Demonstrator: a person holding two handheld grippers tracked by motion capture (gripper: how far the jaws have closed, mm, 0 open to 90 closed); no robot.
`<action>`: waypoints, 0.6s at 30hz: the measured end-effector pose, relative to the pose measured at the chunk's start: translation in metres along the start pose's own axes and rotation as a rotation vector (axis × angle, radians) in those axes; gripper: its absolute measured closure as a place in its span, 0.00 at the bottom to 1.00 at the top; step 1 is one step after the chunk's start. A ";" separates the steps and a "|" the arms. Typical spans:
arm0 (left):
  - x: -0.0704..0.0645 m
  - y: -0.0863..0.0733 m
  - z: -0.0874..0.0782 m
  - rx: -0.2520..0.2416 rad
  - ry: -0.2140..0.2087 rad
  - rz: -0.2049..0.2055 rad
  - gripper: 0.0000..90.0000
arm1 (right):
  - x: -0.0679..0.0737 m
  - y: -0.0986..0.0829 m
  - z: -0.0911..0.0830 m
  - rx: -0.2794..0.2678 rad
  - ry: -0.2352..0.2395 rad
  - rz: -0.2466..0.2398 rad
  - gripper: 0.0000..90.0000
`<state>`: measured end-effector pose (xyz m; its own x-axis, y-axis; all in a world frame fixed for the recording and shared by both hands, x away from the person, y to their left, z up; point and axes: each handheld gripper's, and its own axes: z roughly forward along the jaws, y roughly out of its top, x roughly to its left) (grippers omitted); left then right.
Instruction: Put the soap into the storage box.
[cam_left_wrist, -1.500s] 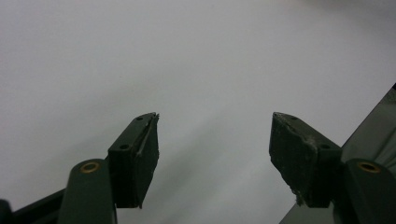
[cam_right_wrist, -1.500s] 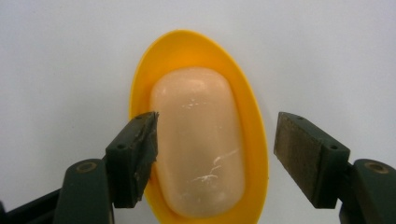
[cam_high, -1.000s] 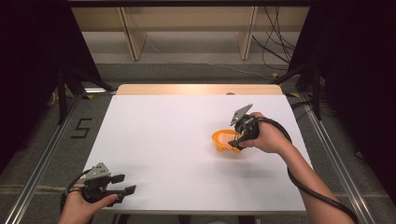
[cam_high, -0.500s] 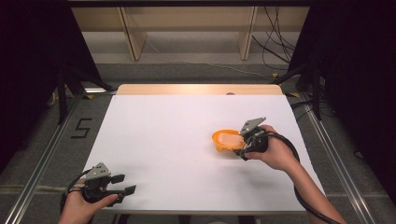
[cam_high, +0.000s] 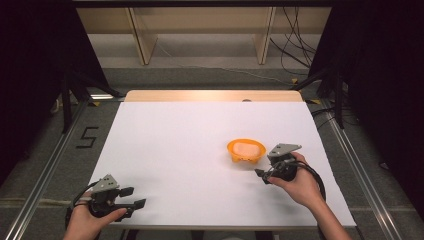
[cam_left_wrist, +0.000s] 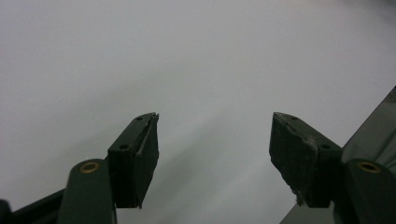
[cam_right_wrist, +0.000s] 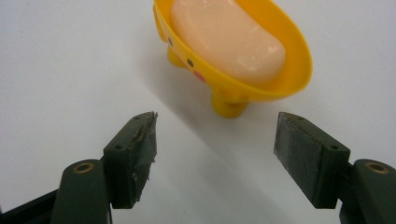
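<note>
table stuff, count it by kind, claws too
soap dish: 1
soap bar: 1
claws: 2, left claw and right claw
total: 4

Yellow soap dish (cam_high: 245, 150) w/ bar of soap (cam_high: 245, 148), standing upright on white table (cam_high: 180, 145), right of centre. Oval bowl, flared rim, raised on short stubby feet; small dark dots and a pink spot on outer wall, per right gripper view (cam_right_wrist: 243, 60). Soap (cam_right_wrist: 226, 35): pale peach, rounded oblong, smooth and glossy, lying flat inside bowl, lengthwise along it, taking up most of the inside. Rim unbroken where visible. Nothing else touching dish; bare table on all sides.
</note>
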<state>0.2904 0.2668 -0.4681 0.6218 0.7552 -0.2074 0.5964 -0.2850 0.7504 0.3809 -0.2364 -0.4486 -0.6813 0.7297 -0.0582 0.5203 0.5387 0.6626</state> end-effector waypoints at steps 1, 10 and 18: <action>0.000 0.000 0.000 0.006 -0.001 -0.007 0.36 | 0.000 -0.004 0.000 0.000 0.006 0.007 0.35; 0.001 0.001 -0.001 0.008 -0.006 0.020 0.36 | -0.002 -0.029 -0.003 -0.050 -0.003 0.121 0.48; 0.000 0.002 0.000 0.011 -0.013 0.016 0.36 | -0.002 -0.032 -0.007 -0.014 -0.023 0.194 0.70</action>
<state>0.2915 0.2663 -0.4668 0.6378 0.7429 -0.2032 0.5914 -0.3035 0.7471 0.3625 -0.2582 -0.4646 -0.5569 0.8288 0.0543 0.6335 0.3816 0.6731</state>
